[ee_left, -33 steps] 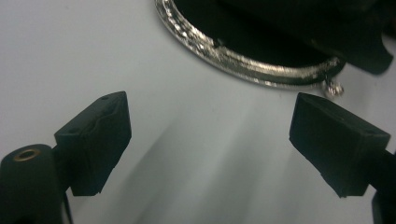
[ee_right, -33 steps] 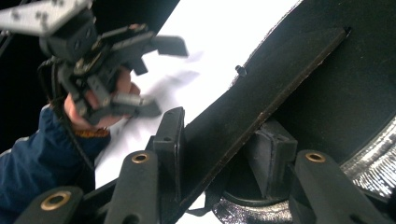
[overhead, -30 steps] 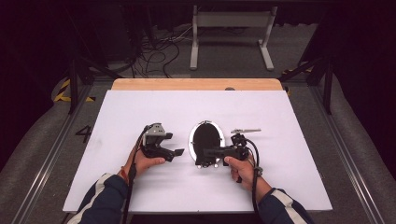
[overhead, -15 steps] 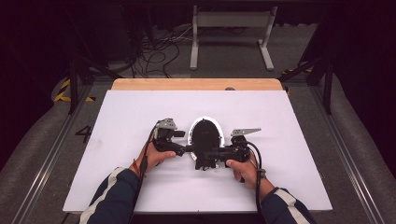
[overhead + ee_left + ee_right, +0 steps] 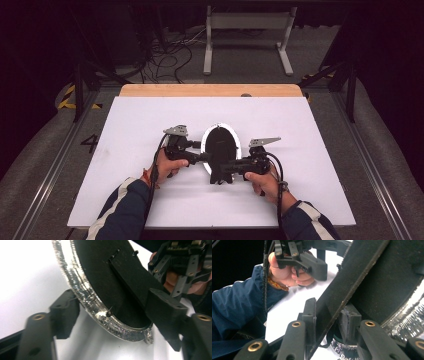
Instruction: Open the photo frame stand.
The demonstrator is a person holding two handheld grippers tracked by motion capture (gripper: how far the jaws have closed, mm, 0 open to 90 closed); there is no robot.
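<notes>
An oval frame (image 5: 220, 141) with a black back and a silver foil rim lies mid-table. In the left gripper view its rim (image 5: 85, 300) runs between the jaws of my left gripper (image 5: 112, 305), which have just been closing: one pad sits beside the rim, the other over the black back, with no clear pressing. My left gripper (image 5: 204, 158) reaches the frame's left edge in the high view. My right gripper (image 5: 329, 315) has been closing too and is shut on the frame's thin black stand flap (image 5: 352, 282). It (image 5: 226, 168) is at the frame's near end.
The white tabletop (image 5: 140, 120) has a wooden strip (image 5: 210, 90) along its far edge. Metal rails run along both sides. A grey stand (image 5: 245, 30) and cables lie on the floor beyond. A sleeved arm and hand (image 5: 287, 275) hold the left gripper.
My left gripper has moved right, from beside the frame to its left edge, and its jaws now straddle the rim. The right hand has stayed at the frame's near end.
</notes>
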